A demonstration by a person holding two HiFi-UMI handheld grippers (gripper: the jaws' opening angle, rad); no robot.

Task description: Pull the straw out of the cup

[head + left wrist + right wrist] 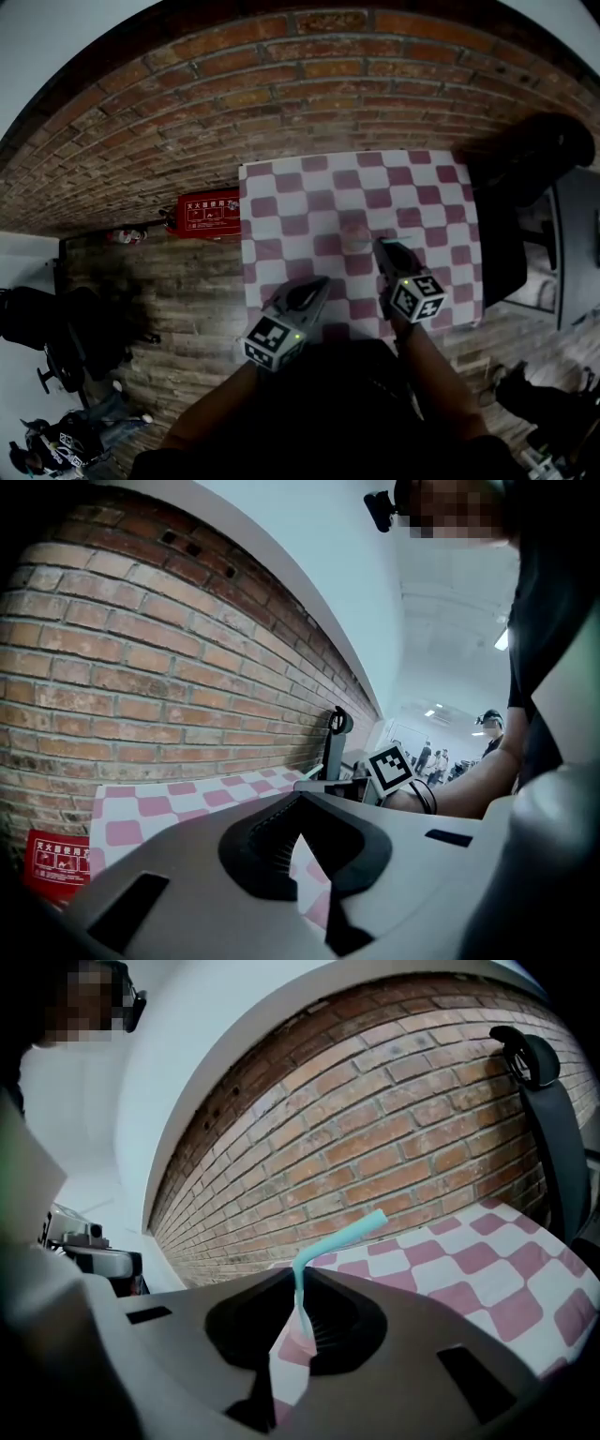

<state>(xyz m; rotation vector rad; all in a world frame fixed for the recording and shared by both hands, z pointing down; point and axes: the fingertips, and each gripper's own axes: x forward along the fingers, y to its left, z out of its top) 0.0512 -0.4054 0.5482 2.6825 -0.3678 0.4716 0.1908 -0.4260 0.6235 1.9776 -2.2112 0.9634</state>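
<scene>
Now, in the head view, you have the checkered table (281, 202) ahead, set against a brick wall (187, 103). What looks like a clear cup (356, 234) stands near its middle, too faint to read well. Your right gripper (382, 244) reaches in with its tip just beside the cup, on its right, while your left gripper (322, 283) hangs at the near edge, apart from it. In the left gripper view, that gripper's jaws meet at the tips with nothing between them; only cloth shows through the gap behind. In the right gripper view, the jaws are pressed together on the teal straw (333, 1239), gripping it just below its bend, and the bent top leans right toward the wall. The cup doesn't show there. You seem to have the grasp made, with the pull itself to come. That calls for a straight lift along the straw's length with a firm clamp. Since nothing steadies the light cup, it may tip or ride up with the straw.
</scene>
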